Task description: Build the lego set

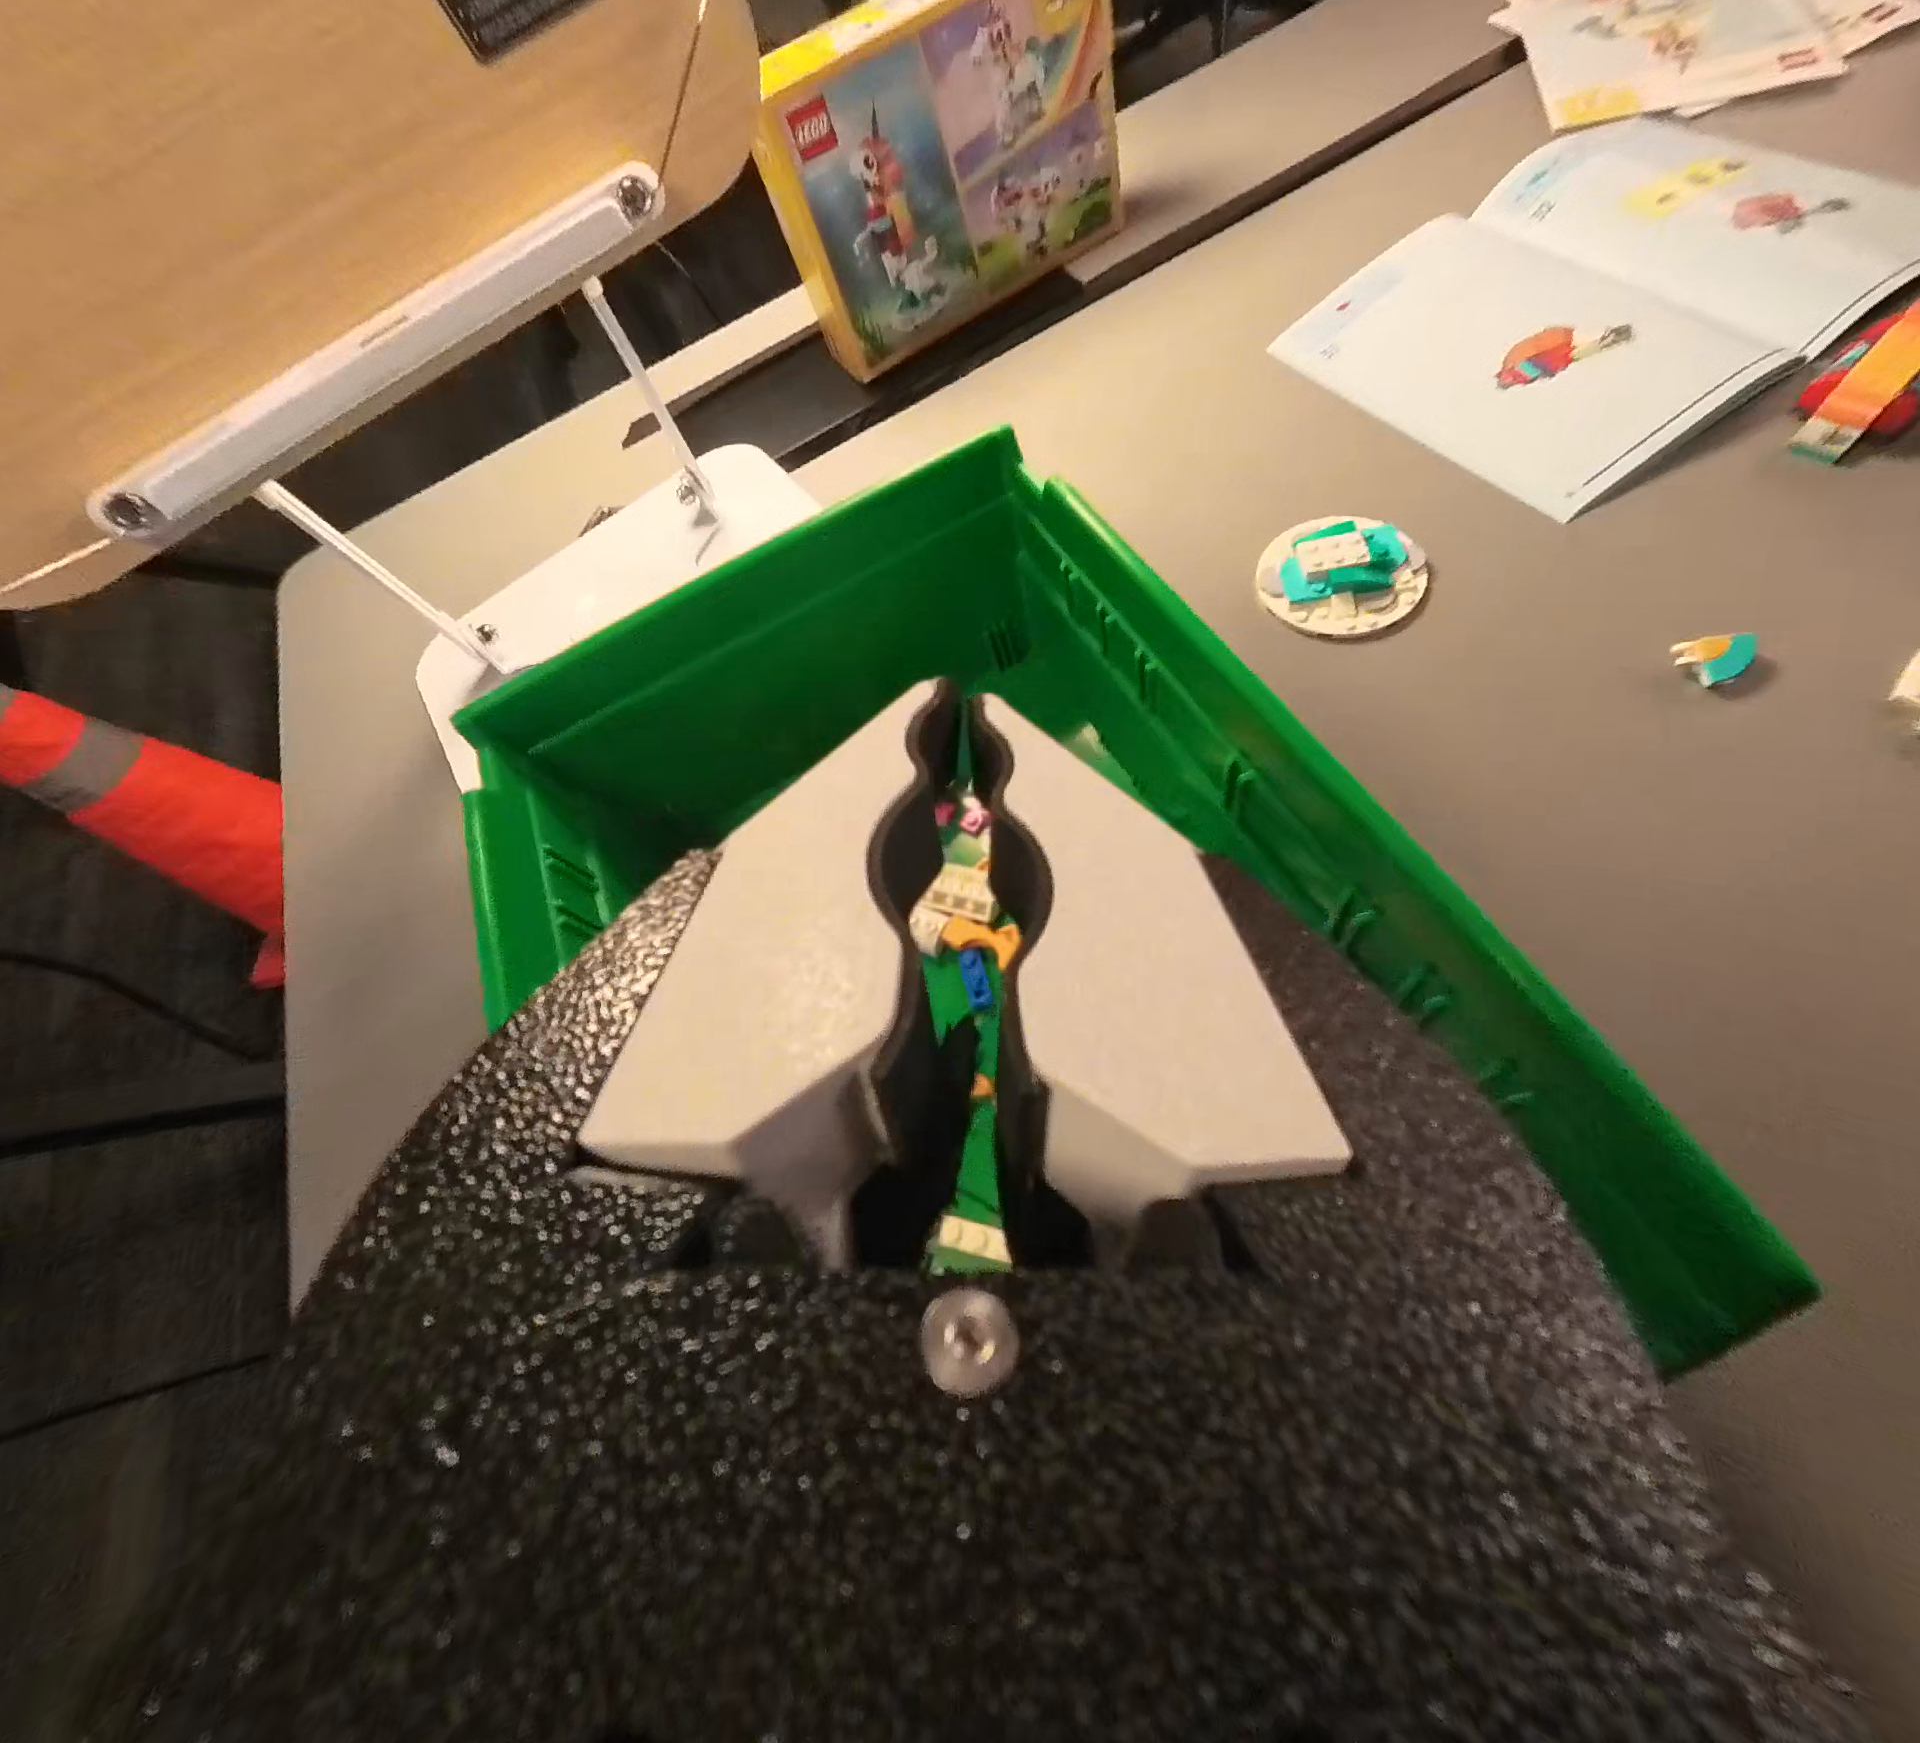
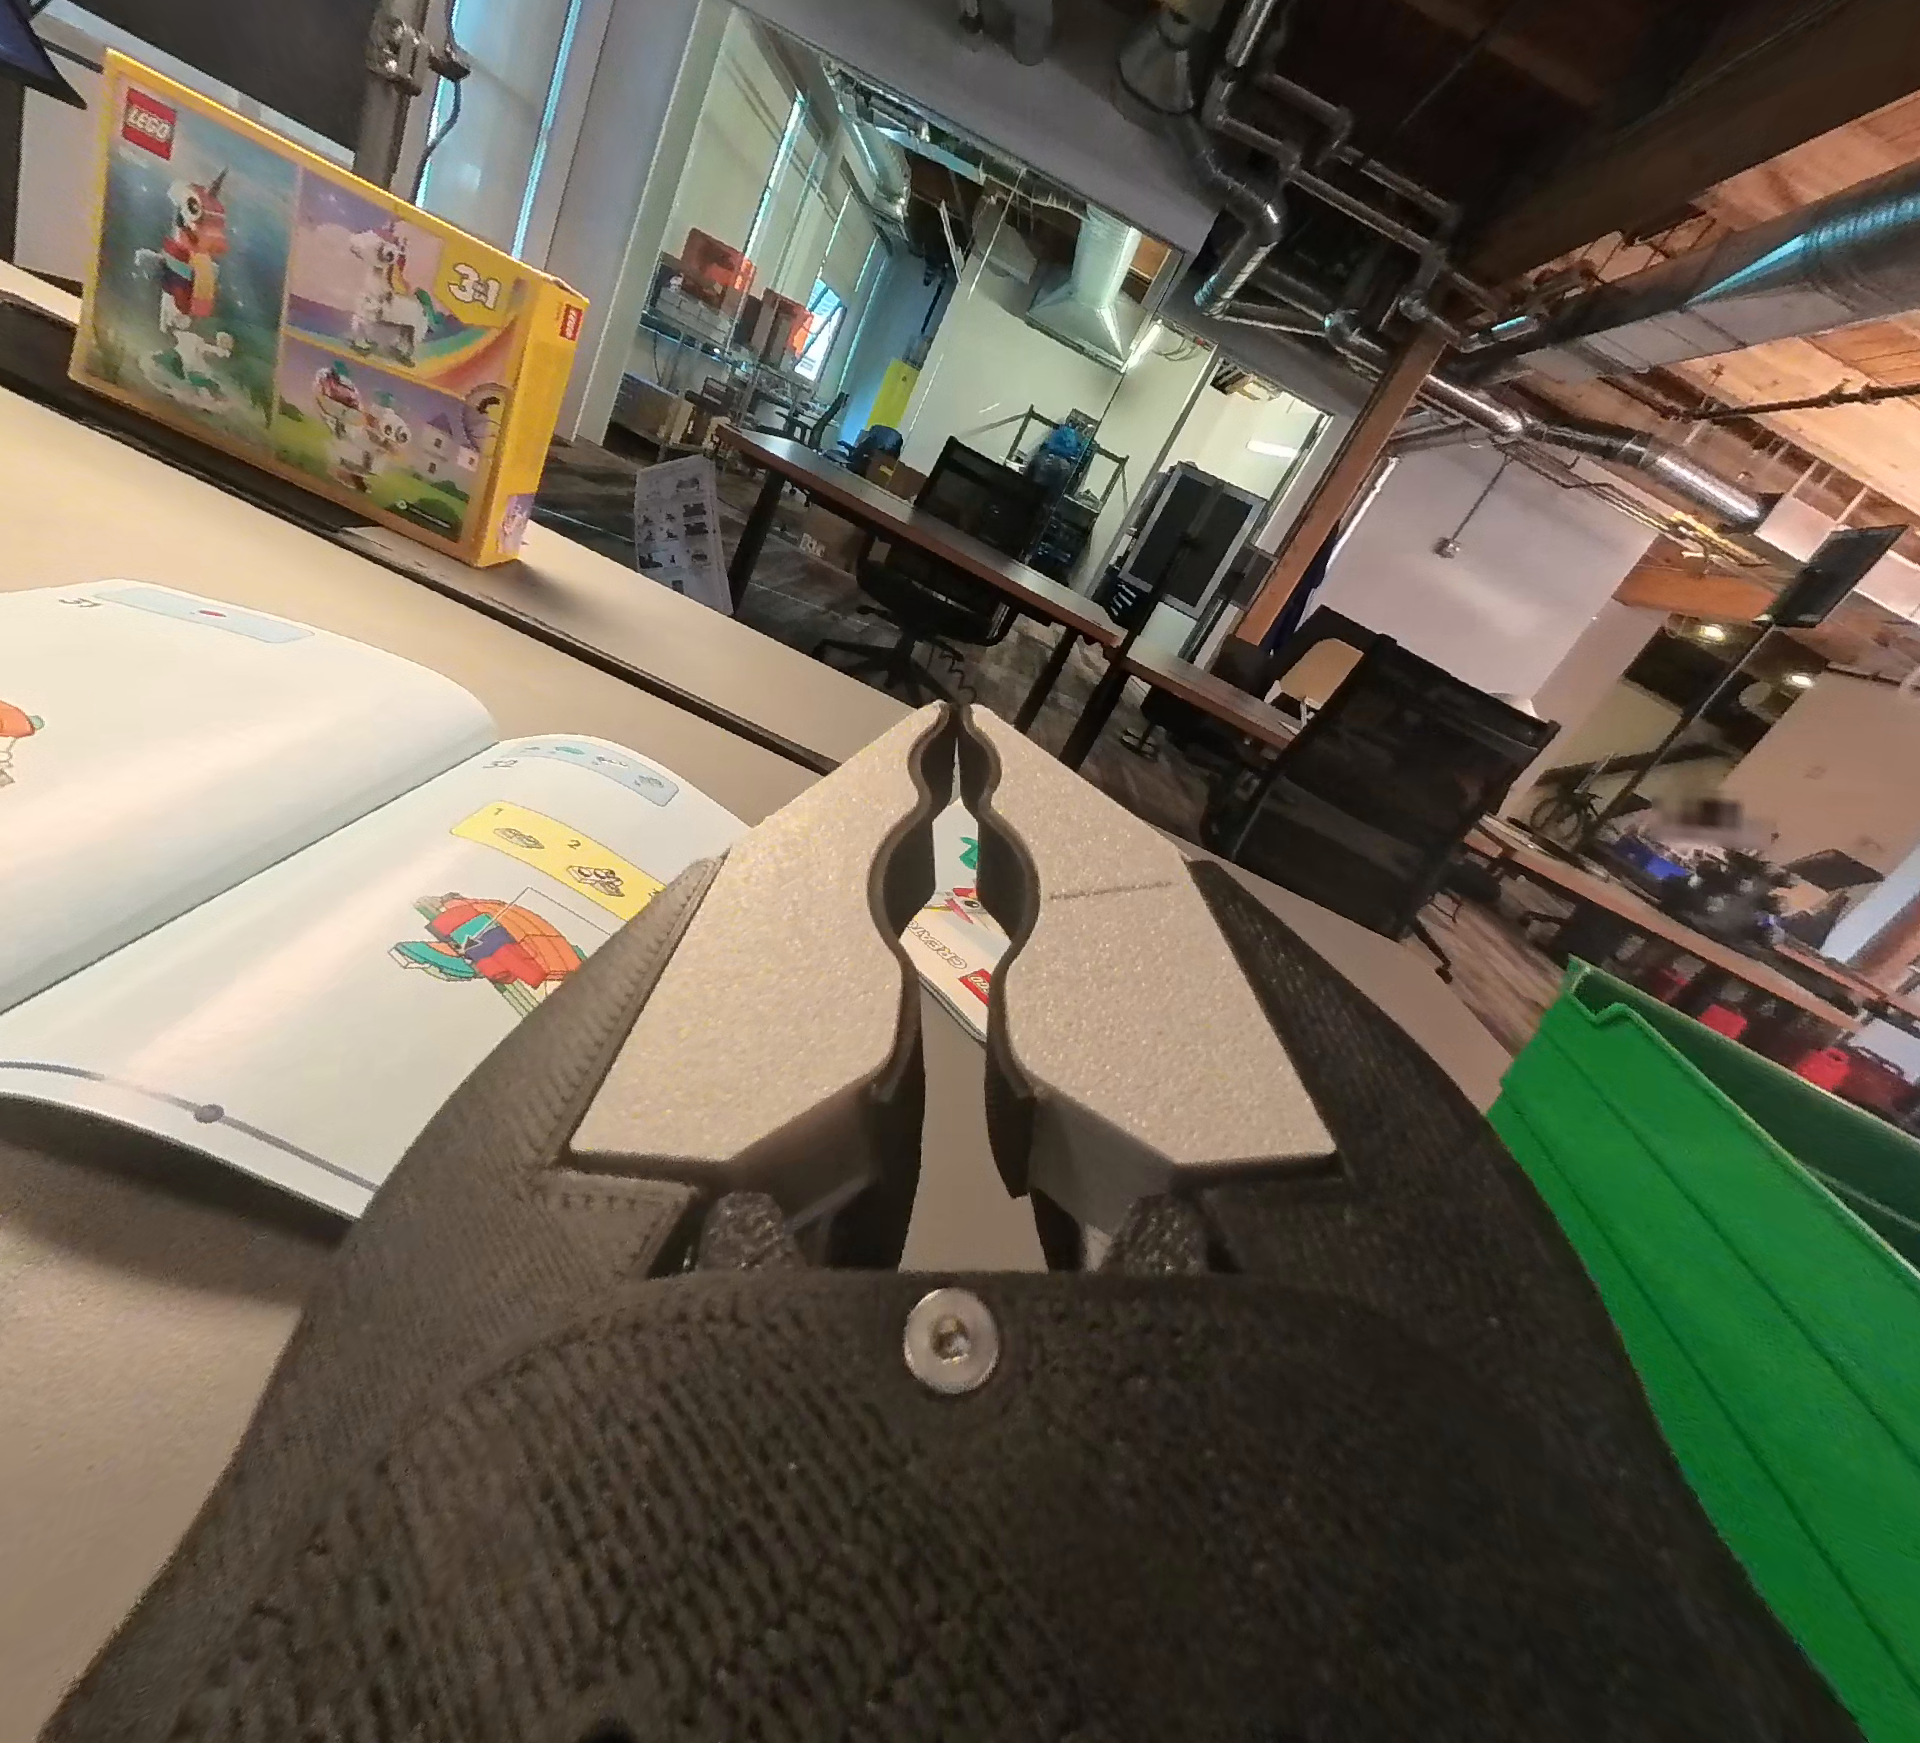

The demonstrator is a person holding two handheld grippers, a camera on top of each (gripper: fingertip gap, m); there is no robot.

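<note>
in the left wrist view, the left gripper (image 1: 964,706) hangs over the green bin (image 1: 1226,717), fingers pressed together and empty, loose lego pieces (image 1: 961,914) below. in the right wrist view, the right gripper (image 2: 958,725) sits low over the counter (image 2: 665,654), fingers pressed together, beside the open instruction booklet (image 2: 312,872); the lego box (image 2: 322,322) stands beyond.

green plastic bin (image 1: 1195,706), matt grey tabletop (image 1: 1351,810)

The green bin's (image 1: 1195,685) walls hem the left tool (image 1: 961,706) on 2 sides, while bare tabletop (image 1: 1195,405) lies open between bin and open booklet (image 1: 1621,311).
</note>
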